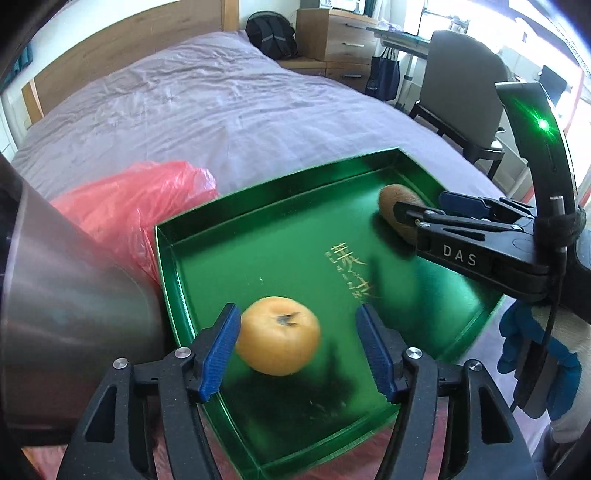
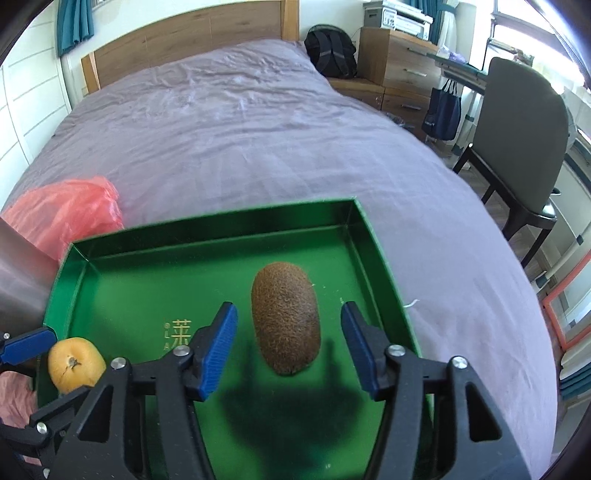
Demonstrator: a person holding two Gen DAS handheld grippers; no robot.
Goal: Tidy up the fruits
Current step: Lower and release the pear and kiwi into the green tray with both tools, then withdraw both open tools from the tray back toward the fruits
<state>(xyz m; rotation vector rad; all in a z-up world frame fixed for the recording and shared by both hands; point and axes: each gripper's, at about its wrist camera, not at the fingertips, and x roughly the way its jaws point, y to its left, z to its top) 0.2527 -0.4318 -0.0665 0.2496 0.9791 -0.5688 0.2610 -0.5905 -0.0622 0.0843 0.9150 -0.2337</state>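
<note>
Green tray (image 2: 207, 229) on a purple-sheeted bed (image 2: 240, 140), wooden headboard (image 2: 192, 33) behind; both hand-held grippers released.

Home bedroom: bed (image 2: 240, 147) with wooden headboard (image 2: 192, 37) at upper centre; dresser (image 2: 399, 66), chair (image 2: 524, 147) at right.

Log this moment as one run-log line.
left tool: open, orange fruit between pads | right tool: open, kiwi between pads, untouched | both fruits in green tray | place: bed
</note>
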